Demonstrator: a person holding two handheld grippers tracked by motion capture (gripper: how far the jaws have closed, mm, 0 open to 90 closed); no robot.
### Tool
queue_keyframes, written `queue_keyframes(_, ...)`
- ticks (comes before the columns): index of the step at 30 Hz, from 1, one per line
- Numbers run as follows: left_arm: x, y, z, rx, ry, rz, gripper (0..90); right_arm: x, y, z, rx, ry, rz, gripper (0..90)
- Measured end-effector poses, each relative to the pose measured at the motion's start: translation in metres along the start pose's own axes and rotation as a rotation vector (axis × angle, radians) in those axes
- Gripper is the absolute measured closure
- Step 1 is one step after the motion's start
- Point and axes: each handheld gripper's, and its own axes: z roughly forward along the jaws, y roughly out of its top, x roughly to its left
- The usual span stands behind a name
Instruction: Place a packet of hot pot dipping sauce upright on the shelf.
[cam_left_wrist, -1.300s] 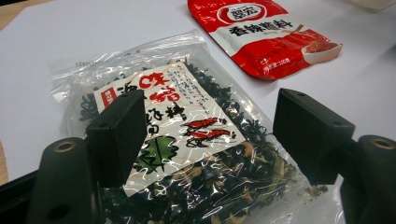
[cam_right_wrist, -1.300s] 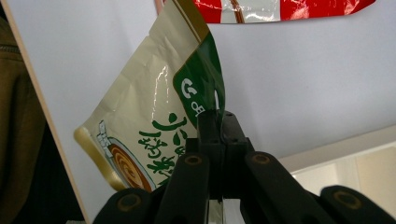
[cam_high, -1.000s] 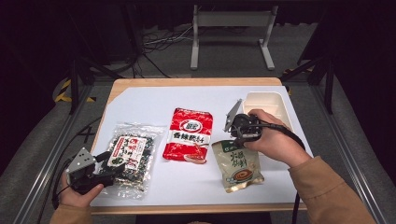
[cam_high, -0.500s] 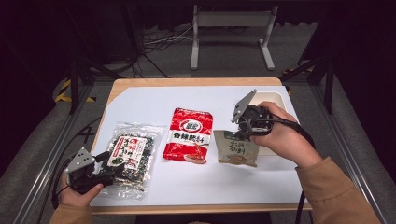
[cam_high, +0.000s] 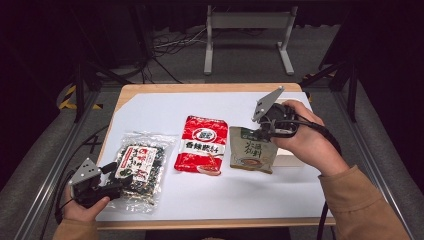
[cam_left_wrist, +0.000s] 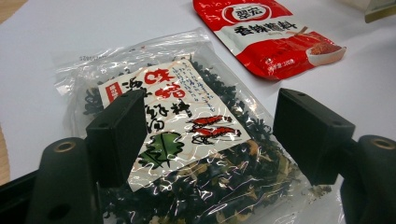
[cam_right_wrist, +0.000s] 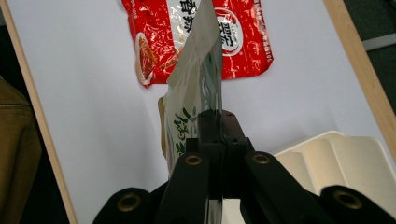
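At the left of the bench (cam_high: 150, 100), the left gripper (cam_high: 112, 181) rested low at the near edge with its fingers (cam_left_wrist: 116, 135) spread wide and nothing clamped between them; the seaweed bag (cam_high: 140, 167) lay flat just in front of them, untouched as far as the left gripper view showed. Beside it, toward the middle, the red packet (cam_high: 202, 145) lay flat on the white sheet, also not yet handled. Further right, the green pouch (cam_high: 252, 150) was the one piece of work under way: the right gripper (cam_high: 262, 131) had its fingers (cam_right_wrist: 217, 128) pressed tight on the pouch's top edge, and the pouch hung from them, lifted off the bench and tilted, just right of the red packet and in front of the cream tray (cam_right_wrist: 345, 158). By my reading, the tray was the likely destination, so one pouch was picked up but not placed, and the other two items remained to be moved.

Compared with a second before, the green pouch, which then lay flat on the bench near the person's right forearm, had been raised and carried a little toward the far side, with the right hand higher. The left gripper, seaweed bag and red packet sat where they had been.
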Motion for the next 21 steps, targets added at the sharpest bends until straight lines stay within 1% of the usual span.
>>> queue_keyframes(2, 0.0, 0.0, 0.0, -0.001, 0.0, -0.001, 26.5, -0.002, 0.0, -0.003, -0.015, -0.022, -0.012, 90.0)
queue_keyframes(3, 0.0, 0.0, 0.0, -0.001, 0.001, -0.003, 26.3, -0.003, 0.0, -0.003, -0.022, -0.026, -0.012, 90.0)
queue_keyframes(5, 0.0, 0.0, 0.0, 0.0, 0.0, -0.004, 26.3, -0.006, -0.001, -0.007, -0.045, -0.052, -0.016, 90.0)
queue_keyframes(9, 0.001, 0.0, 0.0, -0.002, 0.0, -0.006, 26.2, -0.013, -0.005, -0.011, -0.078, -0.074, -0.02, 90.0)
queue_keyframes(11, 0.001, -0.001, -0.001, -0.002, 0.0, -0.006, 26.2, -0.015, -0.006, -0.012, -0.083, -0.081, -0.019, 90.0)
queue_keyframes(12, 0.001, -0.001, -0.001, -0.001, 0.0, -0.004, 26.2, -0.018, -0.007, -0.013, -0.088, -0.09, -0.019, 90.0)
queue_keyframes(13, 0.001, -0.001, -0.001, -0.002, 0.001, -0.005, 26.2, -0.022, -0.009, -0.015, -0.097, -0.103, -0.007, 90.0)
queue_keyframes(14, 0.001, -0.001, -0.002, -0.002, 0.001, -0.01, 26.2, -0.025, -0.011, -0.016, -0.103, -0.11, -0.006, 90.0)
queue_keyframes(16, 0.001, -0.001, -0.002, -0.003, 0.004, -0.007, 26.2, -0.029, -0.013, -0.017, -0.113, -0.121, 0.001, 90.0)
queue_keyframes(17, 0.001, -0.002, -0.002, -0.003, 0.004, -0.01, 26.2, -0.029, -0.013, -0.017, -0.113, -0.121, 0.001, 90.0)
queue_keyframes(18, 0.001, -0.002, -0.002, -0.003, 0.004, -0.01, 26.2, -0.033, -0.015, -0.019, -0.121, -0.13, 0.001, 90.0)
queue_keyframes(21, 0.001, -0.002, -0.003, -0.003, 0.006, -0.015, 26.2, -0.038, -0.017, -0.022, -0.132, -0.154, -0.005, 90.0)
